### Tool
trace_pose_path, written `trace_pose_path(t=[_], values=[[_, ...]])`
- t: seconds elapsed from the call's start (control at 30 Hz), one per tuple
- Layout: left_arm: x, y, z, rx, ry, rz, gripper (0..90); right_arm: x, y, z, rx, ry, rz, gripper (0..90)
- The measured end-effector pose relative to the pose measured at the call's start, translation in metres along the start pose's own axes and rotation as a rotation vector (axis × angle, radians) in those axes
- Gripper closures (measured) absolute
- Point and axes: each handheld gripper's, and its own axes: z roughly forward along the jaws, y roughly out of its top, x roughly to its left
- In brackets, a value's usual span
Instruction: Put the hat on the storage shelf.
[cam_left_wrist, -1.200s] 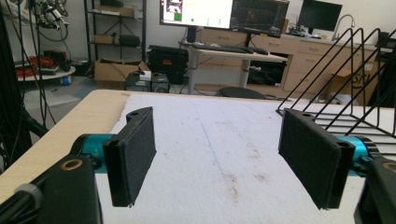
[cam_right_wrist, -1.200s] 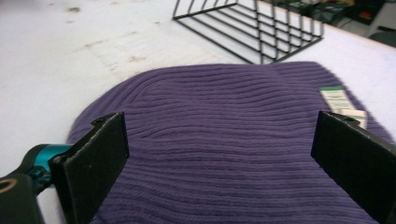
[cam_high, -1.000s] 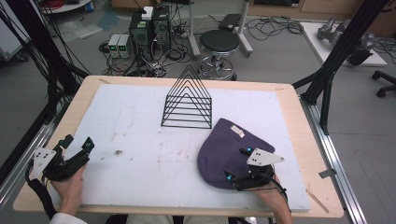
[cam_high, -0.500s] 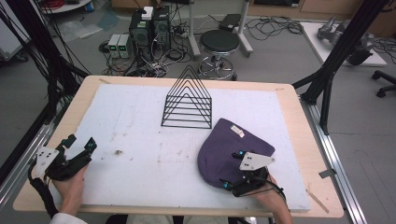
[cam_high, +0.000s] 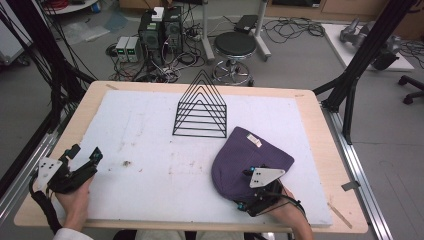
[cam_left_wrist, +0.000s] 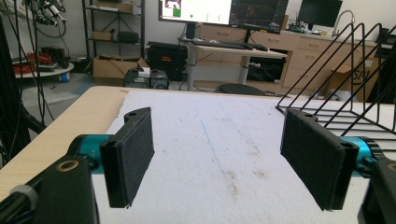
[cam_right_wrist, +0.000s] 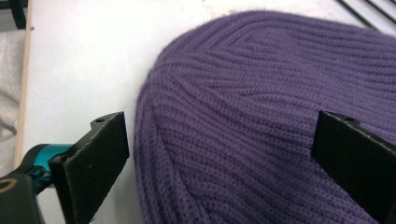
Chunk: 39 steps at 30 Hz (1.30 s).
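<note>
While poised with jaws wide, right claw (cam_right_wrist: 219, 163) straddles purple beanie's (cam_high: 250, 160) near edge, crown toward eleven o'clock; left claw (cam_high: 82, 157), also wide and empty, well apart at nine.

The knitted hat (cam_high: 250, 160) was laid on the mat (cam_high: 150, 130), toward the near right. The wire rack (cam_high: 201, 111) was set just behind it, mid-table. The left gripper (cam_high: 82, 156) was held well apart at the near left edge; the right gripper (cam_high: 245, 190) was placed over the hat's near edge.
</note>
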Motion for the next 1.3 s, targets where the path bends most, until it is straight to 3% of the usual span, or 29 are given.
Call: trace_pose_path(t=[0.1,0.17,0.23,0.37,0.4,0.5,0.57,0.6,0.73,0.83,1.13,1.2,1.3], values=[[0.0,0.0,0.0,0.0,0.0,-0.001,25.8,0.0,-0.001,0.001,0.01,-0.003,-0.005,3.3],[0.0,0.0,0.0,-0.003,0.0,-0.003,25.9,0.0,-0.002,0.004,0.045,-0.018,-0.028,5.1],[0.0,0.0,0.0,0.0,-0.002,-0.005,25.8,-0.001,-0.002,0.004,0.039,-0.018,-0.026,5.1],[0.0,0.0,0.0,0.0,-0.004,-0.014,25.9,-0.002,-0.003,0.004,0.046,-0.021,0.002,7.3],[0.0,0.0,0.0,0.001,-0.004,-0.015,25.8,-0.003,-0.003,0.004,0.044,-0.015,0.018,12.4],[0.001,0.0,0.0,0.001,-0.003,-0.018,25.8,-0.004,-0.003,0.003,0.041,-0.019,0.028,16.6],[0.001,-0.001,0.0,0.001,-0.004,-0.019,25.9,-0.005,-0.003,0.002,0.039,-0.029,0.048,24.2],[0.001,-0.001,0.0,0.001,-0.004,-0.019,25.8,-0.006,-0.003,0.001,0.037,-0.055,0.059,33.5],[0.001,-0.001,0.0,0.002,-0.003,-0.019,25.8,-0.008,0.001,0.0,0.061,-0.129,0.122,55.3],[0.001,-0.001,0.0,0.002,-0.005,-0.021,25.9,-0.007,0.005,0.0,0.087,-0.177,0.144,65.7],[0.001,-0.001,0.001,0.002,-0.006,-0.019,25.8,-0.008,0.005,-0.003,0.06,-0.194,0.182,70.7],[0.0,-0.001,0.001,0.0,-0.007,-0.02,25.9,-0.009,0.006,-0.005,0.044,-0.199,0.199,70.7],[-0.001,-0.001,0.001,0.002,-0.013,-0.015,25.8,-0.011,0.009,-0.01,-0.012,-0.244,0.234,70.7]])
